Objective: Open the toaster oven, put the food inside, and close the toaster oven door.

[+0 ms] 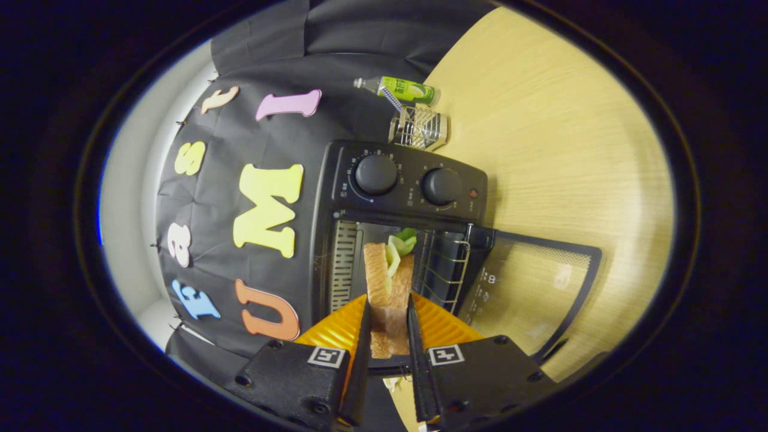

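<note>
- Wooden tabletop [558,156]: toaster oven [402,228], door [534,288] open.
- My tool [389,315] is clamped on the sandwich [389,282].
- Sandwich's long axis points straight into the oven cavity, just ahead.

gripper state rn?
Gripper: fingers closed on the sandwich, held at the open toaster oven.

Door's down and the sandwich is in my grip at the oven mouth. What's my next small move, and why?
Probably ease the sandwich a little deeper over the wire rack, then release. The tongs are shut on it, the toaster oven door lies fully open, and the sandwich looks only partly inside the cavity.
</note>
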Demonstrator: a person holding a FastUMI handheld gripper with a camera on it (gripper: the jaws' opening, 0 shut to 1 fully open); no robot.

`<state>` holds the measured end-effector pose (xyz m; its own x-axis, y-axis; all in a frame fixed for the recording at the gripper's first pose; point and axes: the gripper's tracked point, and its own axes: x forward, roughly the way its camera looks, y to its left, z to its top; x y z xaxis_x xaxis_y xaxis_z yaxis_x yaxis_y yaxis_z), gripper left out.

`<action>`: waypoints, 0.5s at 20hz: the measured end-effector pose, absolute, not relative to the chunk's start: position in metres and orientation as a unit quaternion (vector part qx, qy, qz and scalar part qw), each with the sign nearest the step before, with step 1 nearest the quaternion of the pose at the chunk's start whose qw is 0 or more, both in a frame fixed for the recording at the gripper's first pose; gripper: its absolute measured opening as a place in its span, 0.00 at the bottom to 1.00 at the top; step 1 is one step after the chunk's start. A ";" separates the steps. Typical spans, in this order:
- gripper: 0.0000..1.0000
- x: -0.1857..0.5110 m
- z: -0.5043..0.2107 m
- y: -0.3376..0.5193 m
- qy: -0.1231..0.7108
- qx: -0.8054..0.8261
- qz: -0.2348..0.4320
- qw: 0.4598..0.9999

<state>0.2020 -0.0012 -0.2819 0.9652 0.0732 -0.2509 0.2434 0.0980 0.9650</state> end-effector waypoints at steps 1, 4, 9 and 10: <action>0.37 0.209 -0.284 -0.001 0.121 0.669 -0.061 0.731; 0.37 0.231 -0.290 0.009 0.141 0.656 -0.061 0.739; 0.37 0.254 -0.306 0.034 0.164 0.619 -0.044 0.767; 0.37 0.256 -0.307 0.031 0.163 0.623 -0.047 0.763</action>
<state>0.2557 0.0309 -0.3074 0.9423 0.1325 -0.3075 0.2747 0.2190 0.9362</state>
